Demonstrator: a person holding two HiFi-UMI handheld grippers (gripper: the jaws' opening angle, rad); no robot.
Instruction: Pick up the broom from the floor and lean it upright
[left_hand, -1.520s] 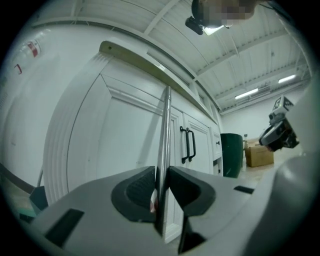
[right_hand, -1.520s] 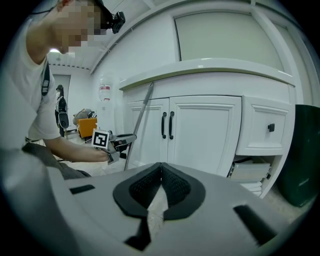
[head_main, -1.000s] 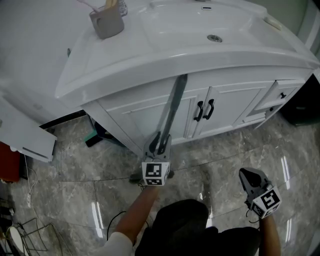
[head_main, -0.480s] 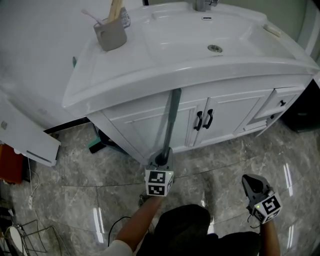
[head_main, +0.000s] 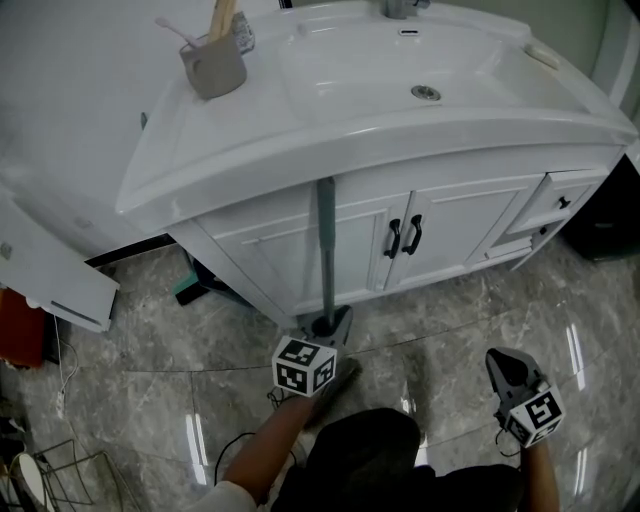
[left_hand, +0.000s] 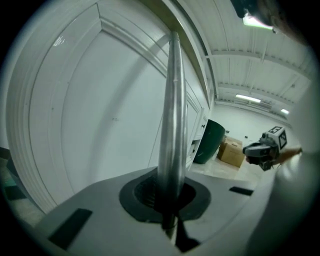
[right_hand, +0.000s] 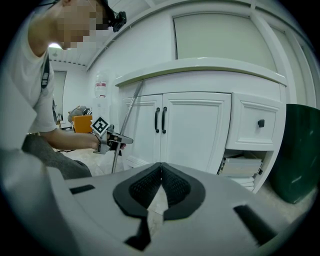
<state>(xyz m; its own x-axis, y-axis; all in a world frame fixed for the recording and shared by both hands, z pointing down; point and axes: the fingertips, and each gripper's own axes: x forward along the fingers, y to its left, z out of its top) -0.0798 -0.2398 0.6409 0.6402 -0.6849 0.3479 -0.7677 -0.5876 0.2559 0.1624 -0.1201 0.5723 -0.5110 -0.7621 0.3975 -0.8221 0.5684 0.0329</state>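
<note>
Grey metal broom handle (head_main: 324, 250) is standing pretty much upright in front of the white bathroom vanity cabinet (head_main: 300, 235), just left of the two doors with the black handles (head_main: 403, 237). Its top end tucks right up under the overhanging rim of the glossy white countertop (head_main: 250, 140). Can't really make out the brush end from where I'm standing.

The left gripper (head_main: 325, 322) has its tongs clamped on the lower part of the handle. In the left gripper view the pole (left_hand: 171, 115) comes straight up out of the black pads, with nothing else in there. The person is crouched low and reaching forward with that arm.

The right gripper (head_main: 503, 362) is well off to the side, low over the shiny grey marble floor (head_main: 450, 310). Its tongs are pressed together with nothing between them (right_hand: 160, 187), and it points at the cabinet.

There's a dark green bin (right_hand: 300, 150) at the far right end of the vanity, and a grey toothbrush cup (head_main: 212, 68) up on the counter.
</note>
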